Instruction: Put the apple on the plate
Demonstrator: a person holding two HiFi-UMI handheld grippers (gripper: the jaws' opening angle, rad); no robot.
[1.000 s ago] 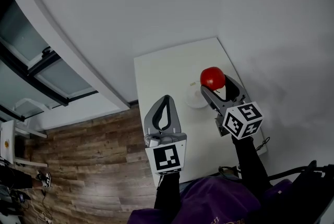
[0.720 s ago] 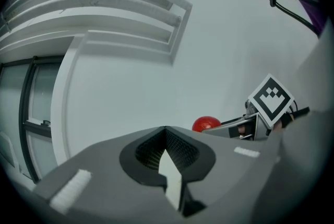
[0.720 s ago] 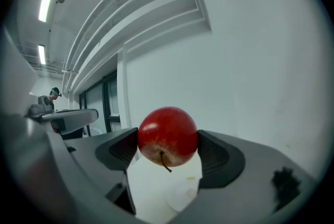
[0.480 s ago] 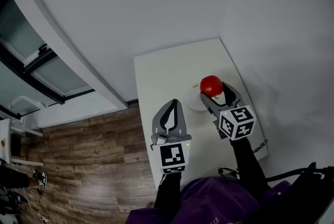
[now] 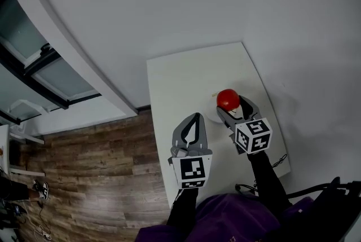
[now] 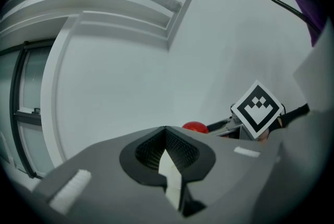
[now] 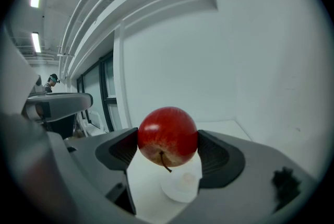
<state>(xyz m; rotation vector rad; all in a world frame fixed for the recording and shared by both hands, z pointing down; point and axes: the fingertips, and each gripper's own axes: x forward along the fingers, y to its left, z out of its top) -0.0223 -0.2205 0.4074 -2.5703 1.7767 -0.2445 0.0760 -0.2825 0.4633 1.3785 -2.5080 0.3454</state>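
A red apple (image 5: pixel 227 99) (image 7: pixel 168 136) hangs stem-down between the two pads of my right gripper (image 5: pixel 229 105) (image 7: pixel 168 140), which is shut on it. Right below the apple lies the small white plate (image 7: pixel 180 185) (image 5: pixel 212 115) on the white table (image 5: pixel 175 80); the apple is above it, not touching. My left gripper (image 5: pixel 194 118) (image 6: pixel 166 131) is shut and holds nothing, hovering at the table's left edge, left of the apple. From the left gripper view the apple (image 6: pixel 195 127) peeks over the jaws next to the right gripper's marker cube (image 6: pixel 257 109).
The small table stands against a white wall, with wood floor (image 5: pixel 96 179) to its left and windows (image 5: pixel 39 74) beyond. A thin cable (image 5: pixel 280 157) hangs by the near right corner. A person (image 7: pixel 52 81) is far off in the right gripper view.
The right gripper has drawn the apple back toward me, over the plate's near side. The left gripper has shifted right and nearer too, staying shut.
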